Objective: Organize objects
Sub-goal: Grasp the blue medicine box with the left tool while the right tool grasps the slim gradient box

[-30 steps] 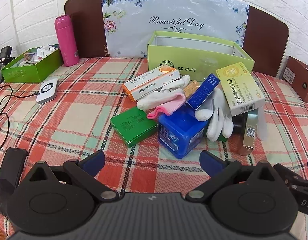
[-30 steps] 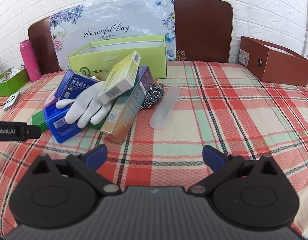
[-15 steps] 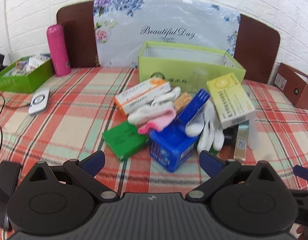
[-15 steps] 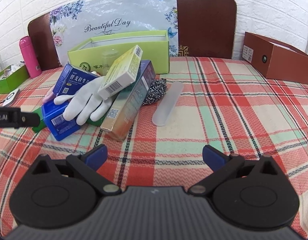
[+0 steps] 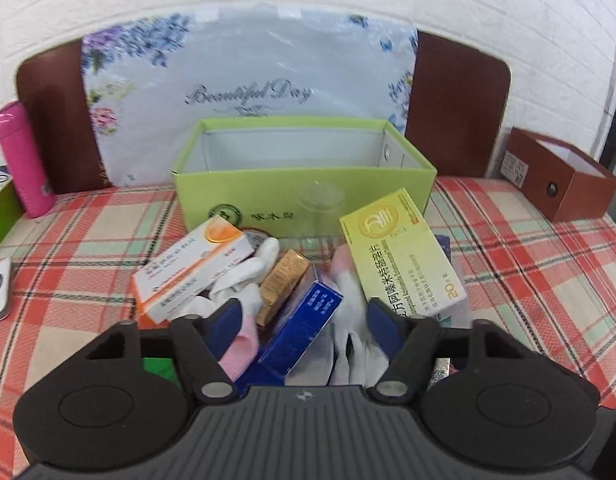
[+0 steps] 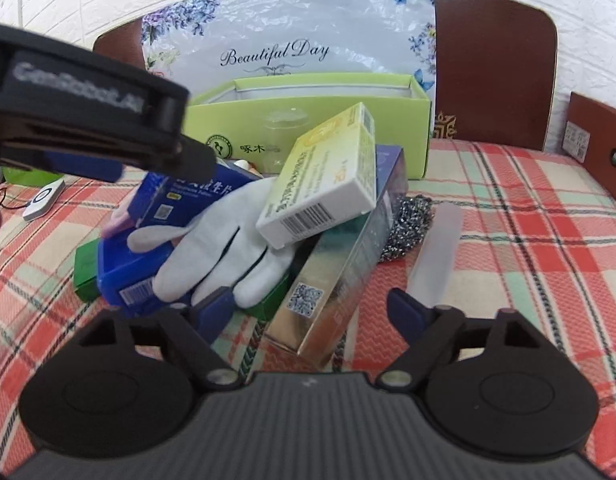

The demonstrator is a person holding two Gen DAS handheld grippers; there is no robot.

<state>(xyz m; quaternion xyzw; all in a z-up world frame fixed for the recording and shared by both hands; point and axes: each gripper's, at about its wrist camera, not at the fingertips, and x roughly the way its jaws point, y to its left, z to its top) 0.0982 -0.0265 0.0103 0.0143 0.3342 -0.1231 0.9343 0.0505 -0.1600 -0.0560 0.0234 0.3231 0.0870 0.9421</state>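
The left tongs (image 5: pixel 304 316) hung over the heap on the plaid-covered table (image 5: pixel 88 248), jaws closing. Between them lay a pink-cuffed white sock (image 5: pixel 244 336), a dark blue carton (image 5: pixel 304 320) with its long axis running forward and tipped right, and a white glove (image 5: pixel 347 320); whether the pads pressed anything could not be told. Left of these tongs an orange-and-white medicine box (image 5: pixel 192 272) ran left-forward to right. Ahead stood the open lime-green cardboard box (image 5: pixel 300 184). By the right finger a yellow medicine box (image 5: pixel 403 256) sloped away, long axis forward.

The right tongs (image 6: pixel 308 312) were closing too, pads clear of everything. Between them the shiny gold carton (image 6: pixel 339 280) lay with its long axis pointing forward and right, near end toward the tongs. Beyond the right finger a frosted plastic strip (image 6: pixel 435 256) pointed forward, beside a steel scouring ball (image 6: pixel 407 228).
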